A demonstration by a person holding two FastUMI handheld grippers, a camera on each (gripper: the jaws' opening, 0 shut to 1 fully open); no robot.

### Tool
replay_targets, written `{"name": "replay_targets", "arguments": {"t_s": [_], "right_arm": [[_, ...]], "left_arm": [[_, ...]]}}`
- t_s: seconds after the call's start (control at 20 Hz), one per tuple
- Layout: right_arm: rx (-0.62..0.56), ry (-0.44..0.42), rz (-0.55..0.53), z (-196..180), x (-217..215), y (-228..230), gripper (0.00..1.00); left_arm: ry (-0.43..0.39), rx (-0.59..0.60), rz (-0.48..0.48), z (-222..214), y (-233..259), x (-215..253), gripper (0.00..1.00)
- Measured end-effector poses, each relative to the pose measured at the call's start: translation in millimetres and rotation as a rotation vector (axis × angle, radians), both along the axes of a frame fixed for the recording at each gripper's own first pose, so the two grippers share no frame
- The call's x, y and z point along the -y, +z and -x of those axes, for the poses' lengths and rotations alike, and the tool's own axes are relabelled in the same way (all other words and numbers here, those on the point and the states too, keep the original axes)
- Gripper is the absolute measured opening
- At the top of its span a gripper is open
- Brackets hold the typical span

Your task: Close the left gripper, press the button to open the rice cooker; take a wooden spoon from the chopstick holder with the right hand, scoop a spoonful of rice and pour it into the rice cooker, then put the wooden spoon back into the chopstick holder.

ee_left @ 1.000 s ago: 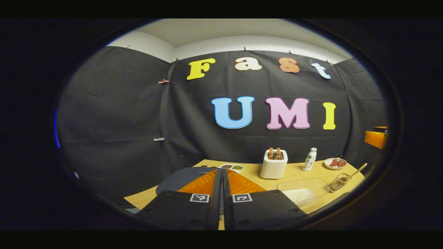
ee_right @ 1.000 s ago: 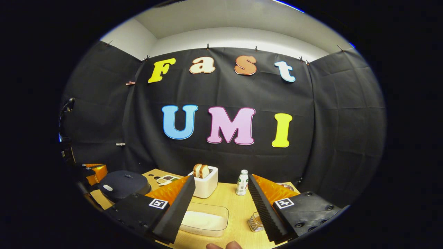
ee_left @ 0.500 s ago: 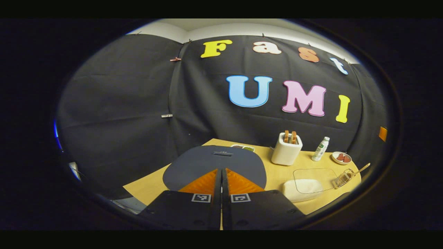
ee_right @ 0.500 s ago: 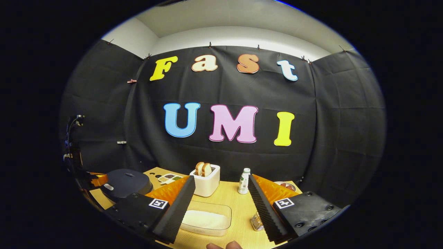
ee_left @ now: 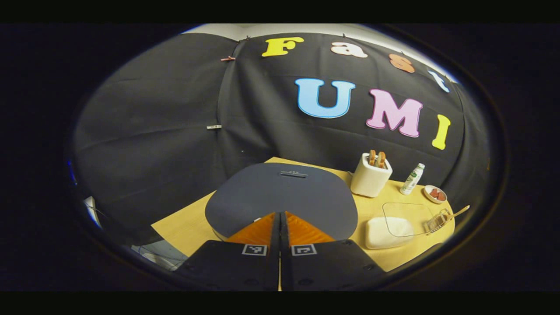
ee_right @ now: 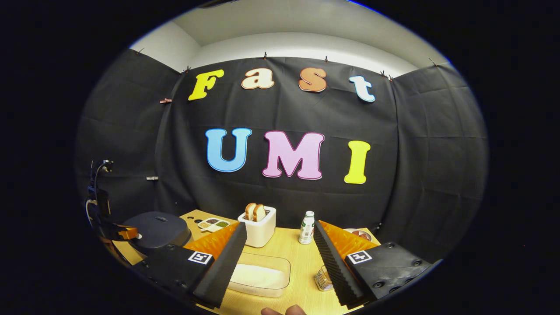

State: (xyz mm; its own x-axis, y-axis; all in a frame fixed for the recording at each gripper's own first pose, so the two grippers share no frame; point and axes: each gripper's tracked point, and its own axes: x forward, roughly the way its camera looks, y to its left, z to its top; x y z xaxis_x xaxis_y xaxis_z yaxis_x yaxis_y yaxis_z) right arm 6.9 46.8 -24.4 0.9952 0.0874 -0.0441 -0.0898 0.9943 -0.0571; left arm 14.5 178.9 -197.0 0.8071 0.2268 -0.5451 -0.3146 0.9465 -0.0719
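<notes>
Toaster, bottle and rice box stand right of rice cooker; left gripper pinched together over its lid, right gripper spread wide.

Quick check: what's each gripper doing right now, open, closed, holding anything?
Left gripper: closed, holding nothing, tips down at the rice cooker lid.
Right gripper: open, empty, above the rice container.

Black cloth wall hanging behind a wooden table.
White wall and ceiling showing above it.
</notes>
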Motion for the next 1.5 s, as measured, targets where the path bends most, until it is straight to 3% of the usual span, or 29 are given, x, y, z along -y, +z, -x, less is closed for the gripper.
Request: {"name": "replay_targets", "arguments": {"t_s": [0.05, 0.2, 0.35, 0.6, 0.85, 1.25, 1.5], "right_arm": [[-0.002, 0.001, -0.002, -0.2, -0.6, -0.2, 0.95], [0.0, 0.003, -0.004, 1.1, -1.9, 0.8, 0.95], [0.01, 0.005, -0.011, 3.2, -2.2, 3.8, 0.96], [0.008, 0.011, -0.008, 6.2, -4.1, 4.1, 0.95], [0.009, 0.012, -0.01, 7.3, -3.6, 4.6, 0.95], [0.015, 0.012, -0.011, 8.0, -0.3, 7.6, 0.95], [0.012, 0.004, -0.021, 8.0, 5.8, 6.8, 0.95]], "left_arm": [[-0.006, 0.002, -0.007, 0.6, 0.9, 0.0, 0.09], [0.009, 0.01, 0.04, 1.7, 0.6, -0.6, 0.05], [0.029, 0.036, 0.105, 2.1, 0.0, -0.9, 0.08], [-0.006, 0.029, -0.002, 3.1, -5.0, 0.4, 0.06], [0.003, 0.038, 0.075, 3.6, -6.3, -1.4, 0.07], [0.006, 0.025, -0.002, -1.3, 0.8, -2.5, 0.07], [-0.004, 0.096, -0.098, -11.7, 40.3, -3.7, 0.06]]}}
